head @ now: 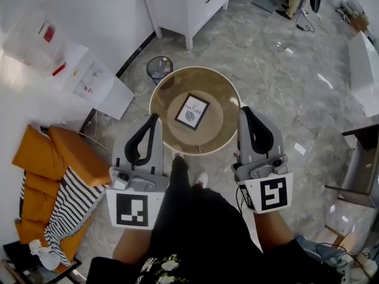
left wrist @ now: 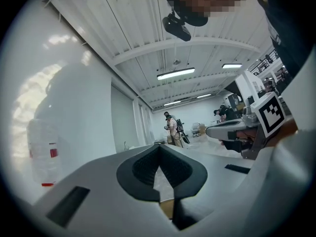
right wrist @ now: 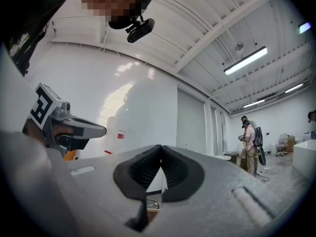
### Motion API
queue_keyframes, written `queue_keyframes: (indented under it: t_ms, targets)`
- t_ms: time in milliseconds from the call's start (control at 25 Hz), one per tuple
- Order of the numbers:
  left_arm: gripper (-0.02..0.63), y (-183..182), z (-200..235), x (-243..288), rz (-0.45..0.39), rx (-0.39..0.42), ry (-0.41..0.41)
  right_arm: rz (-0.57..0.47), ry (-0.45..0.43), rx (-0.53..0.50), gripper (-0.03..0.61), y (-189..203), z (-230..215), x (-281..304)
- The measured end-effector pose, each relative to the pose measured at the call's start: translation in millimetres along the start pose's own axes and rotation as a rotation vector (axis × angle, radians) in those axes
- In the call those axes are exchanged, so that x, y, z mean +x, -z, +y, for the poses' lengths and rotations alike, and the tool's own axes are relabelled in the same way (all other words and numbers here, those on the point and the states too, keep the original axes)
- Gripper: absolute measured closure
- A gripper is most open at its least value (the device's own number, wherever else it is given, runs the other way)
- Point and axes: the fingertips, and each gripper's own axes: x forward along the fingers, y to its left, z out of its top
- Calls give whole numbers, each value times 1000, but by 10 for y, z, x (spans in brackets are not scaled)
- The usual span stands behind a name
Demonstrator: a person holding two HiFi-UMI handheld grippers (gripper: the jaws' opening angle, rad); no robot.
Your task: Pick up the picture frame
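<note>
Black picture frame point(head: 192, 111) on round table point(head: 224, 90)

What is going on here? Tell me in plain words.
A person stands over a round table, holding a gripper in each hand. The left gripper and the right gripper sit at the near edge of the table, one on each side. Both are shut and empty. The picture frame lies near the middle of the table, and neither gripper touches it, so it has not been picked up yet.
</note>
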Motion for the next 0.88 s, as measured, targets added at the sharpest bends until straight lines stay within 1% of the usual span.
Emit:
queue_keyframes:
  t_ms: [160,280,560,720,800,880]
  targets:
    - [607,96,73,186,5,-20,16,7,10,-8,581,78,-58,139]
    - [607,110,187,364,0,-17,27,22,15,-4,581,153,-98,320]
    - [607,146,560,755,-8,-33,38,11,31,-16,581,145,-156,825]
    - [607,173,763,962,-3,-18,58,17,44,-12,581,175,-181,1124]
    - [607,222,907,1050,0,-34,65,23,48,-13,581,194,-158,1275]
    - [607,245,1033,1137,-16,-64,77,34,58,-17,581,221,-130,1392]
